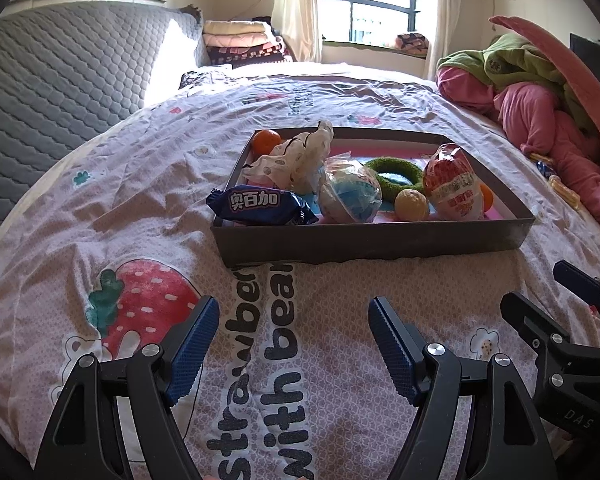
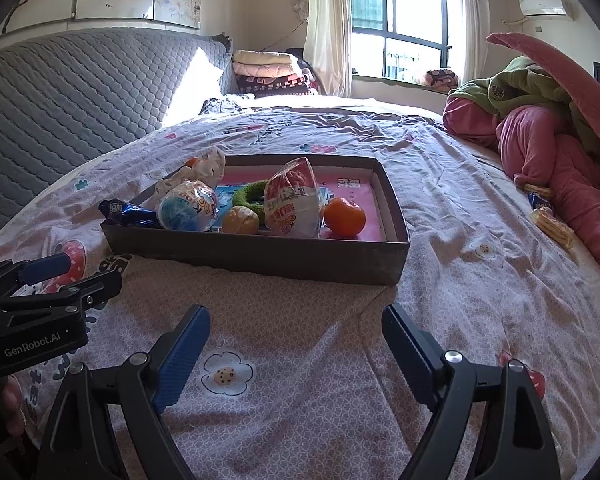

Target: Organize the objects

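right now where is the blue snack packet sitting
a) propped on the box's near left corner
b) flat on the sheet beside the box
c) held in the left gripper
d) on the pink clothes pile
a: the blue snack packet rests across the near left corner of the box, and the left gripper is open and empty.

Readable text: bedsheet (image 1: 340, 360) print read "strawbe..." / "with bear", partly cut off by the box and frame edge. Blue snack packet (image 1: 260, 205) on the box's left rim carried "奥百加". Left gripper (image 2: 36, 304) body, seen from the right wrist view, was marked "GenRobot.AI". Right gripper (image 1: 572, 320) body, seen from the left wrist view, showed "DAS", rest cut off. Print on the red-and-white egg pack (image 1: 454, 184) was too small to read
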Demonstrator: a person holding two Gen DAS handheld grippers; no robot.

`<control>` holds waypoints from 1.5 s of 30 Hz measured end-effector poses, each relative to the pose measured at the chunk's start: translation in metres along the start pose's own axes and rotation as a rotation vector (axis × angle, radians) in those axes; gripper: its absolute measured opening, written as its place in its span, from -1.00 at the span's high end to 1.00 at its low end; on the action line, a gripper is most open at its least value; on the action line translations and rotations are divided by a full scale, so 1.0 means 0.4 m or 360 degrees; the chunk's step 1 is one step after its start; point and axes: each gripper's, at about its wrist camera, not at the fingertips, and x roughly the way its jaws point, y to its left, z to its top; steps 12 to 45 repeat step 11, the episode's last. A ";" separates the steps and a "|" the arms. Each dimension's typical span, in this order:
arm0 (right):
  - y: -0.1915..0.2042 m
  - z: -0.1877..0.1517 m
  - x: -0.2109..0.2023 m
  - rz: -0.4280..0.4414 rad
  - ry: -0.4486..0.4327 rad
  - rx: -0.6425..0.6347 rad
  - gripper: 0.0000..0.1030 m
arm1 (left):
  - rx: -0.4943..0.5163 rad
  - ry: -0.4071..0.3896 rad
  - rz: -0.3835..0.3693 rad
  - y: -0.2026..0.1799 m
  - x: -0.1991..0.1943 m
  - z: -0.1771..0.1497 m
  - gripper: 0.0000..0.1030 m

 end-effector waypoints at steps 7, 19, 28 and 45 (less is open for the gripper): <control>0.004 -0.001 0.003 -0.0004 0.0008 -0.0012 -0.70 | -0.0004 0.0014 -0.0011 0.000 0.011 -0.004 -0.51; 0.007 -0.004 0.009 -0.0001 0.0020 -0.0017 -0.70 | 0.0007 0.0009 -0.0028 0.000 0.015 -0.006 -0.51; 0.007 -0.004 0.009 -0.0001 0.0020 -0.0017 -0.70 | 0.0007 0.0009 -0.0028 0.000 0.015 -0.006 -0.51; 0.007 -0.004 0.009 -0.0001 0.0020 -0.0017 -0.70 | 0.0007 0.0009 -0.0028 0.000 0.015 -0.006 -0.51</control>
